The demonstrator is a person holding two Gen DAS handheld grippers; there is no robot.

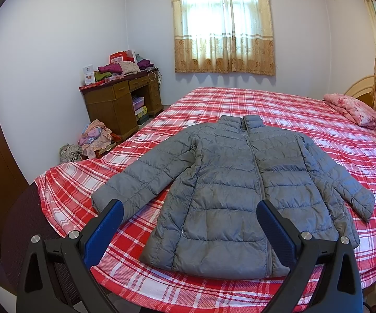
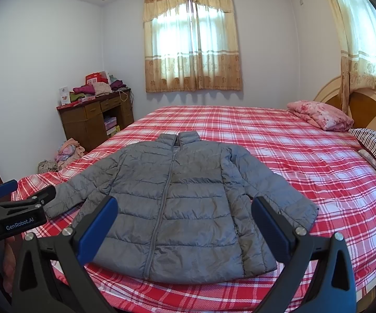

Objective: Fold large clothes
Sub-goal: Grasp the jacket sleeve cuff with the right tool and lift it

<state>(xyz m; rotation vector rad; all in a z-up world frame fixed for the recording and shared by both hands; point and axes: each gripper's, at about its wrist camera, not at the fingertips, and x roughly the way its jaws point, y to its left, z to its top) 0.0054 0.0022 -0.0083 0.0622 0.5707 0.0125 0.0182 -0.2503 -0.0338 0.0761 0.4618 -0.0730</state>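
The grey jacket (image 1: pixel 234 195) lies flat near the bed's (image 1: pixel 318 120) near edge, collar away from me, zipper running straight ahead. My left gripper (image 1: pixel 190 224) and right gripper (image 2: pixel 184 220) hover spread and empty, each nearest its own sleeve.

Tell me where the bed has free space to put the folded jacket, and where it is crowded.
Free: the wide plaid sheet between the grey jacket collar and the window wall, and the stretch from its right sleeve toward the striped pillow. Crowded: the near edge under the jacket, and the headboard corner with the pink quilt.
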